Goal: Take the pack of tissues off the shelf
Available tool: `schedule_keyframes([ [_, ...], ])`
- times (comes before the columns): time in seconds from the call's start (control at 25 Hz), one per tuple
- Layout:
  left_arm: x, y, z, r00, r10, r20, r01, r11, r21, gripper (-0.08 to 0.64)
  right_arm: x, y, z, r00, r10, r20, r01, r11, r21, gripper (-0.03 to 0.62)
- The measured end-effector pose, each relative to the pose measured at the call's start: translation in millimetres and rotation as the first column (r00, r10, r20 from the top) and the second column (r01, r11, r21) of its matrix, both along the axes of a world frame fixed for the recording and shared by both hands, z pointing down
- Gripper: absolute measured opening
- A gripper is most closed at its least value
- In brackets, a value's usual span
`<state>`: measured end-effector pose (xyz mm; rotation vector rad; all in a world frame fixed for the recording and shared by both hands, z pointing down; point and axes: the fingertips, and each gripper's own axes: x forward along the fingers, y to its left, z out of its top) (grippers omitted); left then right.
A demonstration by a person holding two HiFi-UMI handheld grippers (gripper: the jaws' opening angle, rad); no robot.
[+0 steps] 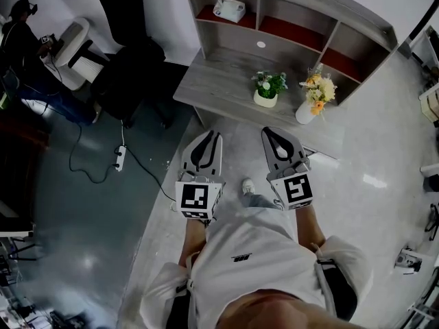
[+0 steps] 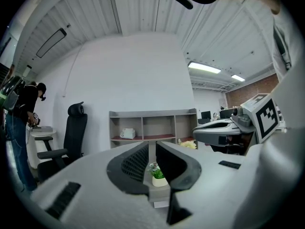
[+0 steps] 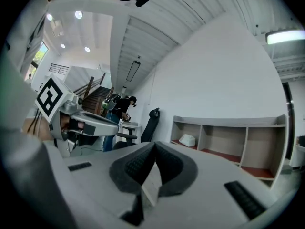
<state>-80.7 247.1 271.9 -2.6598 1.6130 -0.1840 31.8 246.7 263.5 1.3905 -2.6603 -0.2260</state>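
A white pack of tissues [image 1: 229,9] is seen lying on the red floor of the leftmost compartment of a grey wooden shelf unit with three open bays [image 1: 322,2]; it is touched by neither tool. The left gripper [image 1: 211,136] is held well short of the shelf, its jaws parted by only a narrow slit with nothing gripped between them. The right gripper [image 1: 280,133] is held beside it, level with it, its jaw tips pressed together on nothing.

Between the grippers and the shelf, two things are stood on the grey wood-grain desk top [image 1: 219,81]: a small white pot of green leaves and pale blossoms [image 1: 266,90], in line with the left gripper's slit, and to its right a white vase of yellow and orange flowers [image 1: 314,94]. The other two shelf bays are shown bare.

To the left of the desk a black high-backed office chair [image 1: 130,53] is placed, and beyond it a person in dark clothes [image 1: 20,46] is seen by a white chair. A white power strip [image 1: 120,157] with a black cable is laid on the glossy grey floor [image 1: 384,184]. The room is closed by plain white walls.
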Motion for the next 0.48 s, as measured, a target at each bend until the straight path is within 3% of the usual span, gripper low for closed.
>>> schedule_keyframes([
  [0.48, 19.8, -66.0, -1.3, 1.0, -0.026, 0.007, 0.026, 1.0, -0.01, 0.032, 18.8, -69.1, 3.2, 1.0, -0.027, 0.014, 0.027, 1.0, -0.015, 0.025],
])
